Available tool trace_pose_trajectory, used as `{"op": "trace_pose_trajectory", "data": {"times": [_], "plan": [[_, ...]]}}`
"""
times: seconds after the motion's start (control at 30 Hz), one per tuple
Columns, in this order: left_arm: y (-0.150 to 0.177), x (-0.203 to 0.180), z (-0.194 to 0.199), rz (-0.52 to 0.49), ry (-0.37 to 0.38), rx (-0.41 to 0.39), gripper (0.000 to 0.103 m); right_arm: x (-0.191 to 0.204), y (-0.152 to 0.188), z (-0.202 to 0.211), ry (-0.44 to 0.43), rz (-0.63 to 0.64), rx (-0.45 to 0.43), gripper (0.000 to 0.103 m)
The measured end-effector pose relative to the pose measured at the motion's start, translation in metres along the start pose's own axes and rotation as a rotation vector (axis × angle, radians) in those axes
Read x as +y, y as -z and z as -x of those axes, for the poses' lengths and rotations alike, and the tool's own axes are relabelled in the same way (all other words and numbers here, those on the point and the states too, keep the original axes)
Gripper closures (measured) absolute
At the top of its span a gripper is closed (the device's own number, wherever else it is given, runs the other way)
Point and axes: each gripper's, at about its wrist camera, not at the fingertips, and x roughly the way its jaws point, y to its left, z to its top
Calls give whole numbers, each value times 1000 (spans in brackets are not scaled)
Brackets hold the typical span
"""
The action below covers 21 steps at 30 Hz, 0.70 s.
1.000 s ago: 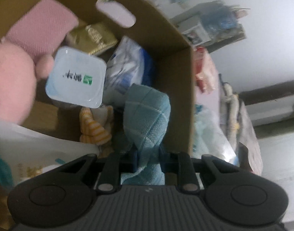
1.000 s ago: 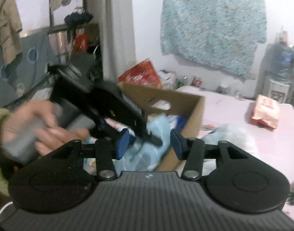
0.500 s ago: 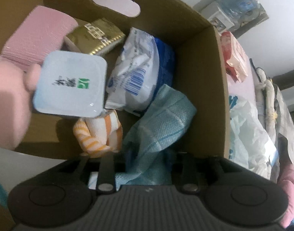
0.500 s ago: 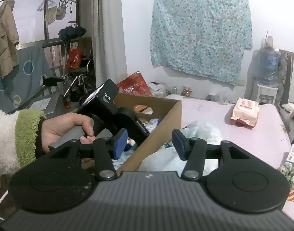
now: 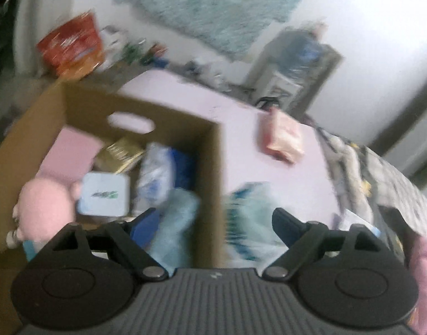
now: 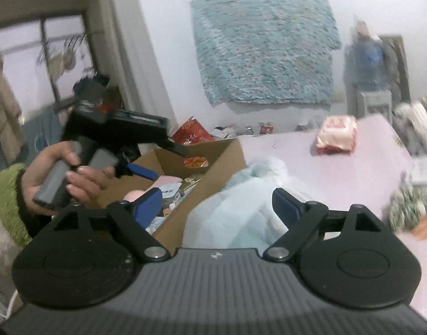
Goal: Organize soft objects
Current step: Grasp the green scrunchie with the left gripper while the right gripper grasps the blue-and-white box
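My left gripper [image 5: 213, 222] hovers above the near right corner of a cardboard box [image 5: 210, 167], its jaws opening with nothing between them. Just below its left finger, a light blue towel [image 5: 177, 223] lies loose in the box. A pink plush [image 5: 43, 212], a pink cloth [image 5: 71, 150], a white tub [image 5: 104, 194] and a blue-white pack [image 5: 160, 173] also sit inside. My right gripper [image 6: 216, 203] points over a translucent plastic bag [image 6: 241, 203] beside the box [image 6: 213, 153]; its jaws are opening and hold nothing. A hand carries the left gripper [image 6: 157, 159] over the box.
On the pink table [image 5: 241, 128] lies a pink-red wipes pack [image 6: 336, 135], far right of the box. A patterned soft bundle [image 6: 409, 209] with an orange part sits at the table's right edge. A blue cloth hangs on the back wall. Both views are motion-blurred.
The left gripper let go of the light blue towel, which stays in the box, then rose and pulled back with its jaws spread. The right gripper swung right and opened wider.
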Motion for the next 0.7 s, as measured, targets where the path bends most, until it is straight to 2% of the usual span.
{"op": "trace_pose_trajectory", "data": {"times": [0.07, 0.2, 0.4, 0.5, 0.7], "plan": [[4, -28, 4, -48, 38, 14, 13, -24, 4, 13, 24, -65, -10, 17], [19, -84, 5, -155, 111, 93, 13, -68, 13, 34, 112, -143, -29, 17], [59, -159, -26, -295, 187, 211, 13, -137, 18, 56, 250, -158, -50, 17], [77, -190, -53, -315, 183, 254, 13, -164, 17, 66, 282, -167, -75, 17], [88, -238, -113, -308, 196, 361, 12, -213, 10, 85, 382, -173, -89, 17]]}}
